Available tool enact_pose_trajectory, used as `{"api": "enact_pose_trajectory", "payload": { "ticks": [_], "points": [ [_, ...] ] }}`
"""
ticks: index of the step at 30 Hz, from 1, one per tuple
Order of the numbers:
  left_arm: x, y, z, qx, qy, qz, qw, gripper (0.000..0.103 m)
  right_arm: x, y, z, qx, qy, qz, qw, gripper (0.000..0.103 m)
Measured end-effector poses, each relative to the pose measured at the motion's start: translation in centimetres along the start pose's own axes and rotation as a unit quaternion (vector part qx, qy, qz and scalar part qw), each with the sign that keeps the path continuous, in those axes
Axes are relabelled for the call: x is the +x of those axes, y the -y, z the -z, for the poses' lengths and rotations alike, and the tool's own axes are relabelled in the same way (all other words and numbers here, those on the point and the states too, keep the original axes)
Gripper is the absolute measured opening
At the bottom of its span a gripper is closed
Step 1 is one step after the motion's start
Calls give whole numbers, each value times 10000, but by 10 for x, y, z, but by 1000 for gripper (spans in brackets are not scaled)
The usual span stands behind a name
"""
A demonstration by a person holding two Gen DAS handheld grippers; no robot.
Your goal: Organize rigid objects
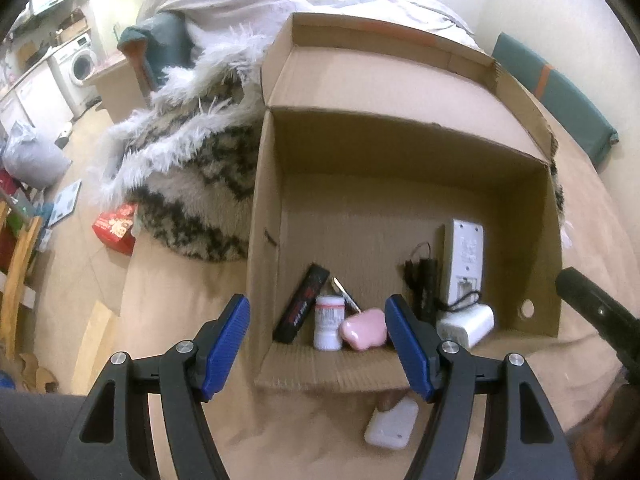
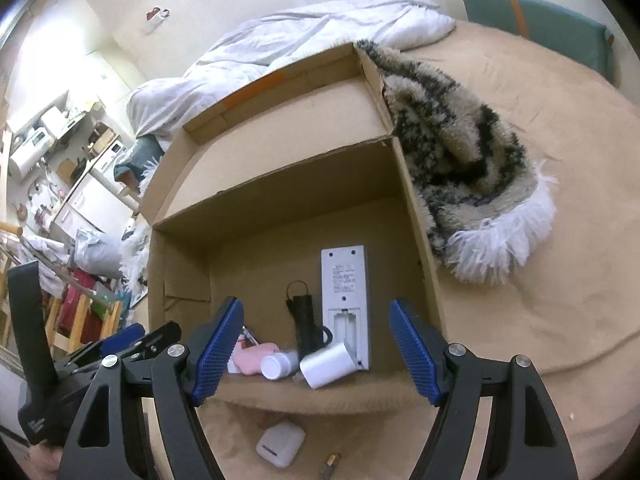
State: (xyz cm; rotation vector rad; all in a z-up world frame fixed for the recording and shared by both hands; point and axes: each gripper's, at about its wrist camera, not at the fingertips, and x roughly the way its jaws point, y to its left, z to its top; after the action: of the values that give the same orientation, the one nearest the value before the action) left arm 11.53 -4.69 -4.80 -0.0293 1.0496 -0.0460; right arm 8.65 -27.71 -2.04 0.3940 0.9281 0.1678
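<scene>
Cardboard box (image 1: 400,216): open, lid flap folded back toward the top of the frame; it fills the centre of both views and rests on a tan bed cover (image 2: 520,128).
Items inside: lined along the near wall, low in the frame. In the left wrist view, left to right: a black bar-shaped item (image 1: 301,304) leaning on the left wall, a small white bottle (image 1: 329,322) upright, a pink case (image 1: 363,330), a black corded item (image 1: 422,288), a grey-white remote (image 1: 462,264) lying back side up, a white cylinder (image 1: 466,324) at its near end.
White earbud-style case (image 2: 280,443): outside the box, on the bed cover just below the near wall, bottom centre of the frame.
Small brass-coloured piece (image 2: 333,459): just right of that case; too small to identify.
Left gripper (image 1: 318,344): jaws spread wide, nothing between the blue pads; the left pad lies outside the box's left wall in the picture, the right one over the contents.
Right gripper (image 2: 316,348): jaws wide, holding nothing; framed over the near part of the box.
Surroundings: patterned shaggy rug (image 2: 460,152) beside the box, white duvet (image 2: 320,28) behind, washing machine (image 1: 80,62) at upper left.
</scene>
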Motion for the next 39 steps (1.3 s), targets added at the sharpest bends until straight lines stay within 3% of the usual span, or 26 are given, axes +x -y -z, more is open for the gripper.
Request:
{"api": "enact_pose_trajectory", "payload": {
  "ticks": [7, 11, 12, 15, 19, 27, 33, 39],
  "points": [
    [-6, -1, 24, 76, -100, 44, 9999, 67, -13, -1, 26, 26, -201, -150, 9997, 80],
    [-8, -9, 40, -43, -193, 702, 9973, 67, -11, 1, 41, 20, -403, -117, 9991, 80],
    [-7, -11, 42, -121, -209, 706, 9972, 67, -11, 2, 44, 34, -448, -102, 9989, 80],
    [-4, -15, 50, -234, -272, 411, 9985, 67, -7, 6, 53, 96, -634, -58, 9979, 80],
    [5, -10, 55, 7, -457, -13, 9990, 67, -1, 10, 61, 142, -845, 80, 9963, 80],
    [23, -3, 64, 307, -736, -355, 9962, 67, 11, 17, 65, 244, -1120, 296, 9930, 80],
    [51, -13, 68, -52, -1273, -170, 9917, 65, 25, 39, 64, 904, -1340, 114, 9868, 80],
    [69, 12, 67, 284, -1402, 61, 9897, 63, 36, 44, 68, 1145, -1536, -48, 9815, 80]
  ]
}}
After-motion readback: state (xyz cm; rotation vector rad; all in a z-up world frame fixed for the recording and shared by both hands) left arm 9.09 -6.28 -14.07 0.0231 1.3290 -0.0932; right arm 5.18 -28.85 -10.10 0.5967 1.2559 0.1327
